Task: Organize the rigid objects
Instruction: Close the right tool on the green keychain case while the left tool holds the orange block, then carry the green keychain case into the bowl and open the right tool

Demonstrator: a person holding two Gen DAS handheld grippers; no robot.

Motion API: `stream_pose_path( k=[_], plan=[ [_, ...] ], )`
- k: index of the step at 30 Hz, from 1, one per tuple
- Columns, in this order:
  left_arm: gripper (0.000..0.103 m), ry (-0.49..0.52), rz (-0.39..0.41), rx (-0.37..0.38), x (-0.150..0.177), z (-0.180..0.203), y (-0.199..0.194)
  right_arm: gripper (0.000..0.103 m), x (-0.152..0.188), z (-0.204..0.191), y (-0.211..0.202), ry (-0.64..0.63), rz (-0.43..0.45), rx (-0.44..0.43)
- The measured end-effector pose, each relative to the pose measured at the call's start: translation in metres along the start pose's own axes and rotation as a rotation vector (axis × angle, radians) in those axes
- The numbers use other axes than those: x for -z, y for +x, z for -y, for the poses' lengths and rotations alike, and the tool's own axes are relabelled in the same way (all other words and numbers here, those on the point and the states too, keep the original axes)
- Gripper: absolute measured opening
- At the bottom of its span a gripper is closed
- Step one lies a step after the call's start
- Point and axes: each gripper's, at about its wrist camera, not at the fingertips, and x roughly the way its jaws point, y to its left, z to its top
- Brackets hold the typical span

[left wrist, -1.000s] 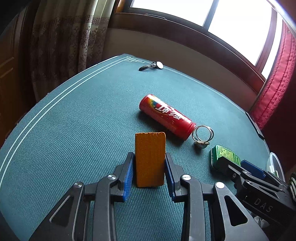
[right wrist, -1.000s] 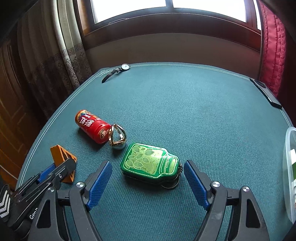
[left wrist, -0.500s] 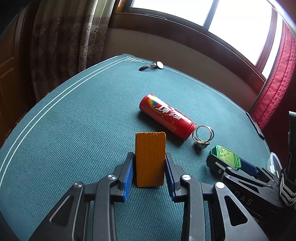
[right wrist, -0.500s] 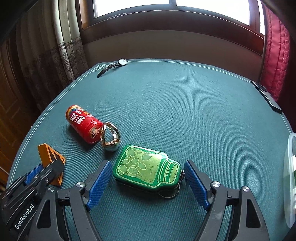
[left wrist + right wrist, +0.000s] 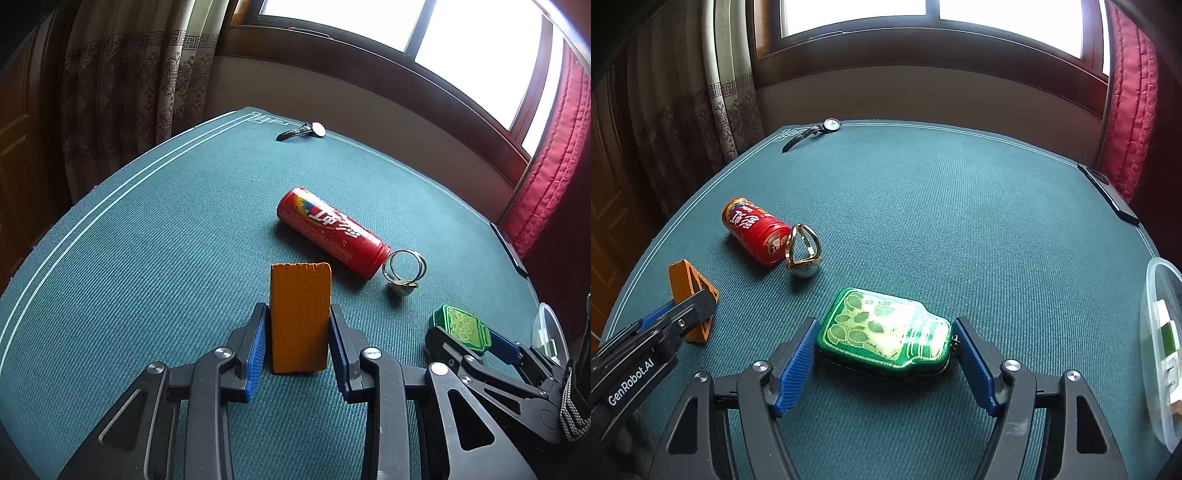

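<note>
Left hand-held gripper (image 5: 297,341) clamps the stiff orange block (image 5: 300,317). Right hand-held gripper (image 5: 884,352), jaws just closing, brackets the green tin (image 5: 884,332) endwise; glossy, probably slippery.

On the counter (image 5: 960,221), the block (image 5: 300,317) stands upright between the left gripper's (image 5: 297,325) fingers. Behind it and to its right, a can (image 5: 332,232) lies on its side, with a ring (image 5: 403,267) just beside the can's near end. Right of the block, the tin (image 5: 884,332) lies flat between the right gripper's (image 5: 884,334) fingers. A watch (image 5: 816,131) lies at the far left corner, well apart from the rest. A flat bar (image 5: 1108,194) lies along the right edge, and a tub (image 5: 1161,350) sits nearer on that side.
</note>
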Motion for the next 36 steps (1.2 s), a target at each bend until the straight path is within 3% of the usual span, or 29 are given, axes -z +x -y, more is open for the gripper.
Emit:
stream_pose_path(
  k=[11, 21, 36],
  plan=[
    [0.033, 0.018, -0.001, 0.036, 0.001, 0.005, 0.0, 0.076, 0.019, 0.02, -0.027, 0.059, 0.023, -0.003],
    [0.033, 0.079, -0.011, 0.145, 0.008, 0.029, -0.007, 0.075, 0.039, 0.052, -0.055, 0.146, 0.051, 0.024],
    [0.033, 0.134, -0.014, 0.156, 0.015, 0.045, -0.01, 0.075, 0.05, 0.118, -0.095, 0.287, 0.135, 0.127]
  ],
)
